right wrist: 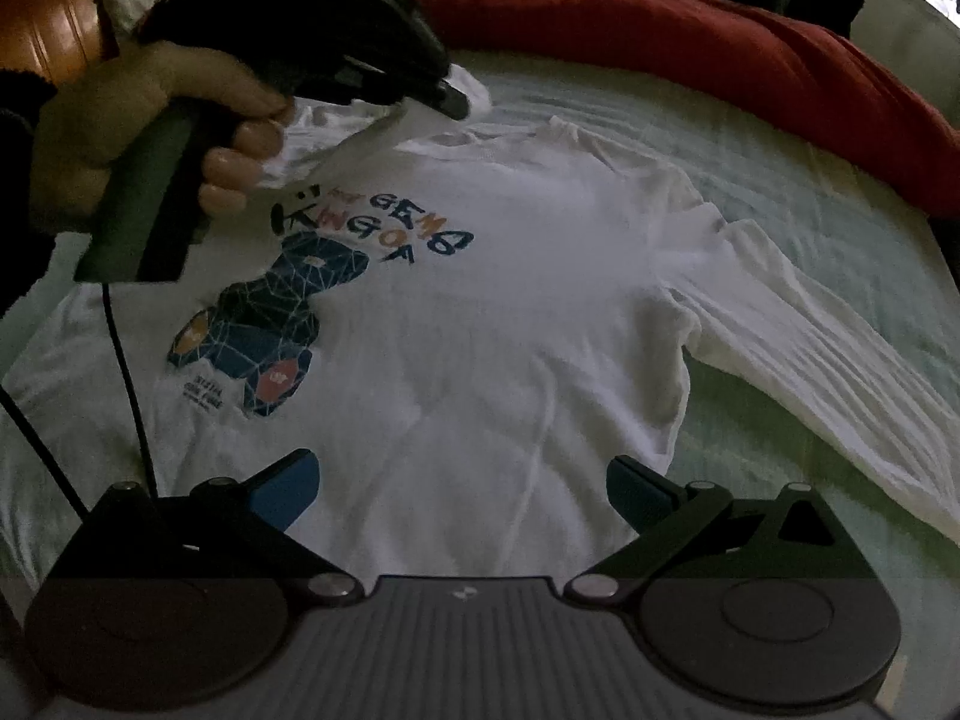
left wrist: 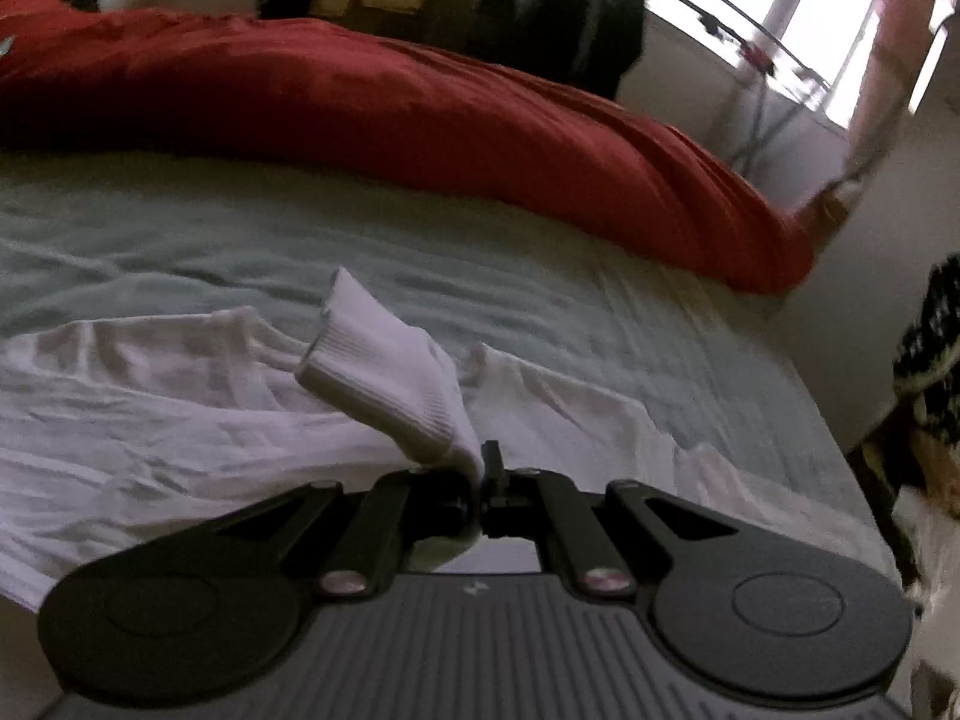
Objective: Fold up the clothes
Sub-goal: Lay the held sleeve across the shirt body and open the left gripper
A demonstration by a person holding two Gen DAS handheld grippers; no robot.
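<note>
The left gripper [left wrist: 480,483] is clamped together on the ribbed cuff [left wrist: 384,372] of a white long-sleeved shirt [right wrist: 480,324], the sleeve end rising forward from between its jaws and hanging clear of the cloth below. Seen from the right wrist camera, the same left gripper [right wrist: 444,99], held in the person's hand [right wrist: 150,120], carries that cuff over the shirt's neck and left shoulder region, so the sleeve is drawn across the chest.

The right gripper [right wrist: 459,495] stands with its blue-padded fingers well apart, holding nothing, just above the lower hem. Ahead of it the shirt lies front-up and mostly flat on a pale green sheet [right wrist: 810,192], its printed graphic [right wrist: 270,324] forward and to the left. The other sleeve [right wrist: 840,372] stretches out to the right, unfolded. Beyond everything lies a red blanket [right wrist: 720,42].

The fabric looks thin, light and limp (a knit that wrinkles readily and drapes wherever it is released), so I judge it will sag from any single pinch and drag on the sheet. The ribbed cuffs and the hem are thicker, firmer edges and the better places to grip. The scene fits a fold of the sleeves inward.
</note>
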